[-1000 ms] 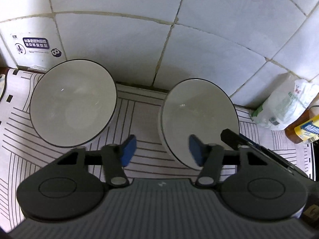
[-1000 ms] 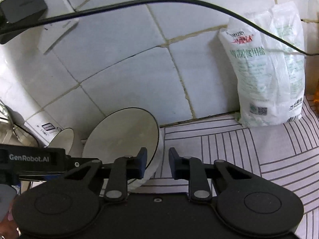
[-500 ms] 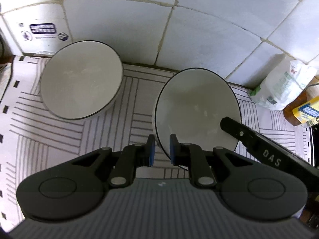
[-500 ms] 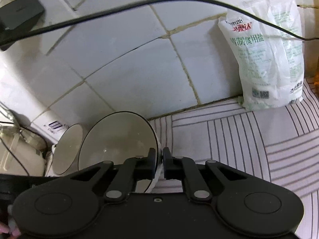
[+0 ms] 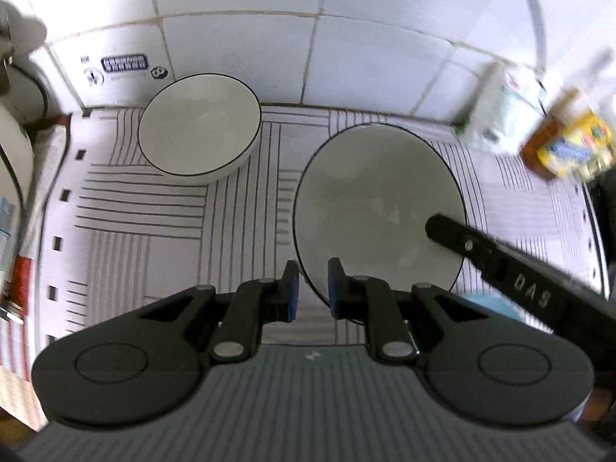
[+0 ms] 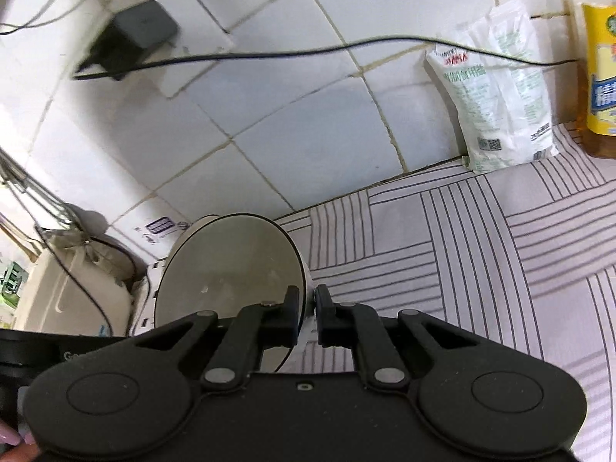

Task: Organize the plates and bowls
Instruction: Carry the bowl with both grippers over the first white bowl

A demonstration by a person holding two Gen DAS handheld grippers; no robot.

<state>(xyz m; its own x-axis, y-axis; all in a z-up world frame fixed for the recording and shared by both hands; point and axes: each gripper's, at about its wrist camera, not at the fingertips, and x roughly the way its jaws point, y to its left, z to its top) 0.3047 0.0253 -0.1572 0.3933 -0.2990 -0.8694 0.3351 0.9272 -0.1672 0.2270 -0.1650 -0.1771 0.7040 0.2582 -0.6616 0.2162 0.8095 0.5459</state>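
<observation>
Between both pairs of fingers sits one white bowl with a thin dark rim, gripped from two sides. Left gripper: fingers narrow, pinching the bowl's near-left rim, wall between the blue pads. Right gripper: fingers narrow, closed on the opposite rim; its black finger shows in the left wrist view reaching over the bowl's right edge. The bowl looks tilted, mouth turned toward the left camera; whether its base rests on the bench or is raised I cannot tell.

Second bowl: same kind, standing upright on the striped mat farther back and to the left of the held one, near the tiled wall, well apart from it. A strip of open mat lies between the two.

Judgement: the coming move turns on that offset, back and left from the held bowl, so the left gripper is the nearer side and would lead, if nesting is the aim. Both grippers point forward and down over the bench. The bowl is round, so no long axis matters; levelling the rim does.

Salt bag and bottle stand at the right, away from that path.
</observation>
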